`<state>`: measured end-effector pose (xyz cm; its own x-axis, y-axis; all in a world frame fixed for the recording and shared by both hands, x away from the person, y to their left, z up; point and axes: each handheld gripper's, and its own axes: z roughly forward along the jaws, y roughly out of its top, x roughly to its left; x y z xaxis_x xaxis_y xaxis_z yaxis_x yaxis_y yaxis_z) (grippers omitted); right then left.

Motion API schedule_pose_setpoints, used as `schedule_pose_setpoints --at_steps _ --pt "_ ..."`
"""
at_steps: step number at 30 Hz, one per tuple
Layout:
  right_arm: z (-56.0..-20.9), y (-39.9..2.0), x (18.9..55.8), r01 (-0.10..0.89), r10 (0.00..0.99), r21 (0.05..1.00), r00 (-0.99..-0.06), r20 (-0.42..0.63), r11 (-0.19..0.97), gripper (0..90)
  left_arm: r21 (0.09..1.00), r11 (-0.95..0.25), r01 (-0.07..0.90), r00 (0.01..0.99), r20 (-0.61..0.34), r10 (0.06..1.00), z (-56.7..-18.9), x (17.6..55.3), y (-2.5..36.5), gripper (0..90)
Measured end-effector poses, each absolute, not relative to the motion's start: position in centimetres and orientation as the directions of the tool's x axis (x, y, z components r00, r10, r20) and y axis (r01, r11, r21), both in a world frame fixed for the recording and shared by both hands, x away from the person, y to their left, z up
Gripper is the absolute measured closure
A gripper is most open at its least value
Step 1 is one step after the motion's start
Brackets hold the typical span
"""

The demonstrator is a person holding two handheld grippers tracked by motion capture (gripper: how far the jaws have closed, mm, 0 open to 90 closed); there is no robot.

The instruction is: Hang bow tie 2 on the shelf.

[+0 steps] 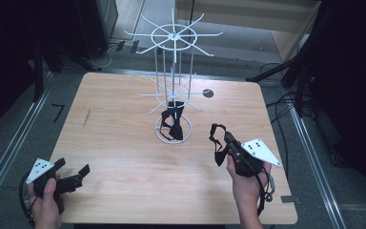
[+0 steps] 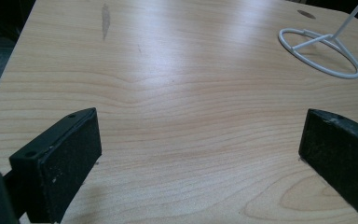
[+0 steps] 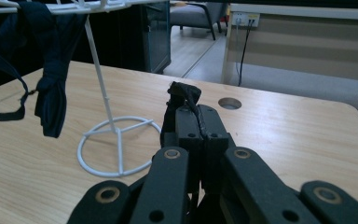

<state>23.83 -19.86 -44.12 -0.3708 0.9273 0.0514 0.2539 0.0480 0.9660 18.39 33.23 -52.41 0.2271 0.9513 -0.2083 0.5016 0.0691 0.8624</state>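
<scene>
Jaws of the right gripper [image 1: 225,137] clench a black bow tie [image 1: 216,143], lifted above the surface [image 1: 124,157].
Its strap dangles near the white rack [image 1: 173,71], where another bow tie [image 1: 173,123] hangs; left gripper [image 1: 71,175] rests released, apart.
</scene>
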Motion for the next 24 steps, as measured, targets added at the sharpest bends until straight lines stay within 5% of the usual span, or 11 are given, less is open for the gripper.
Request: schedule_pose_setpoints --at_steps 24 --pt "-40.2 -16.6 25.7 0.216 0.916 0.976 -0.398 0.052 0.039 90.0 0.862 0.074 0.502 0.226 -0.213 0.951 -52.4 18.4 33.3 0.0"
